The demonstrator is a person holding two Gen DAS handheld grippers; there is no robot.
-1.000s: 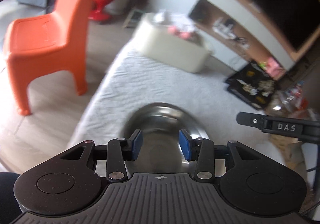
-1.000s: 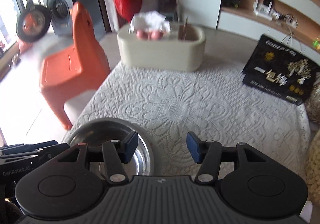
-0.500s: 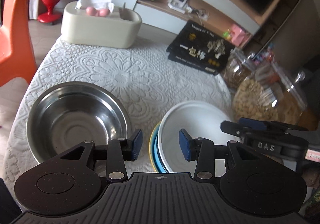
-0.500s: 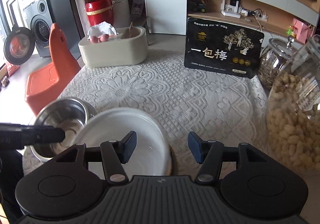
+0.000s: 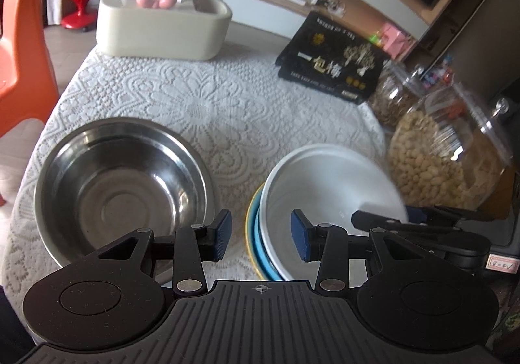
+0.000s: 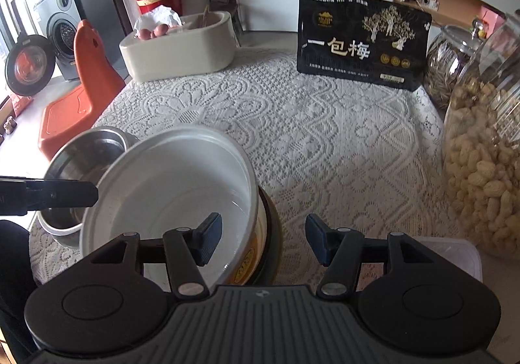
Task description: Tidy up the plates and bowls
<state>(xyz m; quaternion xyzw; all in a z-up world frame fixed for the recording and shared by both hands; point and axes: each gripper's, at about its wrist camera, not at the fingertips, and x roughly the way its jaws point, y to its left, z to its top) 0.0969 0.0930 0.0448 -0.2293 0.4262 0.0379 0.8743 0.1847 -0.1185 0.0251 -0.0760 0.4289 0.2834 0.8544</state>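
Observation:
A steel bowl (image 5: pixel 123 182) sits on the lace tablecloth at the near left; it also shows in the right wrist view (image 6: pixel 87 156). Beside it on the right a white bowl (image 5: pixel 328 188) tops a stack with a blue dish (image 5: pixel 261 250) and a yellow plate (image 5: pixel 249 227) under it. In the right wrist view the white bowl (image 6: pixel 172 188) sits on a yellow dish (image 6: pixel 247 260). My left gripper (image 5: pixel 261 235) is open and empty over the stack's near left rim. My right gripper (image 6: pixel 263 242) is open and empty over the white bowl's near right rim.
A cream tissue box (image 5: pixel 162 26) stands at the back left, a black gift box (image 6: pixel 360 49) at the back right. Glass jars of peanuts (image 6: pixel 484 169) and seeds (image 6: pixel 445 68) line the right side. An orange chair (image 6: pixel 74 97) stands off the table's left edge. A clear plastic lid (image 6: pixel 455 253) lies near right.
Both views have swung right from the steel bowl to the stacked bowls over the last second. Both grippers have stayed open.

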